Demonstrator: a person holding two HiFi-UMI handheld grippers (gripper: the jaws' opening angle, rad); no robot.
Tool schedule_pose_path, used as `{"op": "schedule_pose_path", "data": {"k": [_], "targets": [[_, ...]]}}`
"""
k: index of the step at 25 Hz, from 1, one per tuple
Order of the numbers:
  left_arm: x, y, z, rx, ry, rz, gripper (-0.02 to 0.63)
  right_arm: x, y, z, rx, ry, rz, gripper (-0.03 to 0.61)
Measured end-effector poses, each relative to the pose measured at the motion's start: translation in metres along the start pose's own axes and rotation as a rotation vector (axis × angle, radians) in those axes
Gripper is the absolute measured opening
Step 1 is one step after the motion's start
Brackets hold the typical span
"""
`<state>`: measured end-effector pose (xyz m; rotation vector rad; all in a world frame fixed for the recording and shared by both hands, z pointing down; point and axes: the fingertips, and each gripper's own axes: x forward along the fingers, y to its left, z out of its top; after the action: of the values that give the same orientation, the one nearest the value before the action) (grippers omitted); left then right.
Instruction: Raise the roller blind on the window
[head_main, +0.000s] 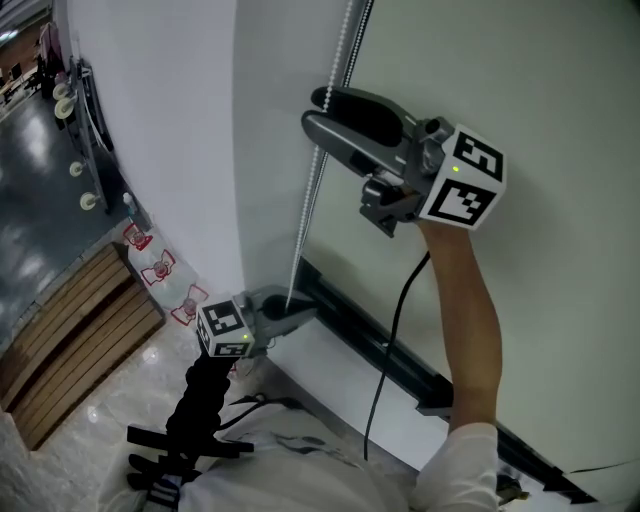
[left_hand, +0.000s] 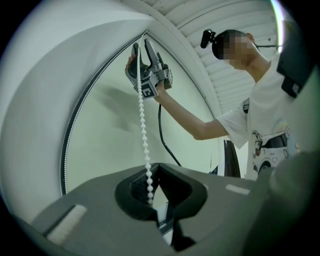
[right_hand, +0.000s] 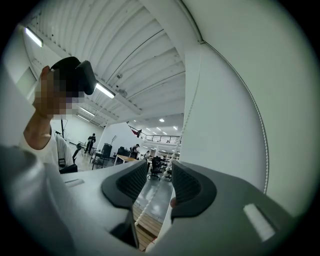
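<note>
Against the blind (head_main: 560, 120), left gripper (head_main: 295, 312) clamps the chain (head_main: 318, 160) taut; right gripper (head_main: 314, 110), open around it higher, readies a regrip.

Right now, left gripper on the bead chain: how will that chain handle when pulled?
Probably floppy: the bead chain is a thin beaded string, held straight by the left gripper. Likely light; beads are small. Round beads may slip through the right gripper, whose jaws stand apart.

Wood decking (head_main: 70, 330) at lower left, shiny pale floor (head_main: 105, 405) beside it. Red-white stickers (head_main: 158, 268) in a row low on the glass. Strip lights (right_hand: 105, 90) on the ribbed ceiling. Far off: desk (right_hand: 125, 159), chairs (right_hand: 156, 164), standing person (right_hand: 91, 141).
</note>
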<state>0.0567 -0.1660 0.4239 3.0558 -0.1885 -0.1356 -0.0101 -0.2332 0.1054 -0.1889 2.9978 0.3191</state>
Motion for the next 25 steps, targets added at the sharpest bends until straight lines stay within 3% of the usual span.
{"op": "schedule_pose_path", "data": {"k": [9,21,25], "targets": [[0.001,0.000,0.000,-0.003,-0.001,-0.001,-0.002,0.003,-0.006,0.030,-0.038,-0.033,-0.009,0.147],[0.002,-0.003,0.003,-0.003,-0.003,-0.003,-0.002,-0.001,-0.024,0.045,0.006,-0.083,-0.052,0.141],[0.003,-0.001,-0.002,-0.003,-0.003,0.001,-0.002,-0.005,-0.027,0.043,0.034,-0.114,-0.060,0.094]]}}
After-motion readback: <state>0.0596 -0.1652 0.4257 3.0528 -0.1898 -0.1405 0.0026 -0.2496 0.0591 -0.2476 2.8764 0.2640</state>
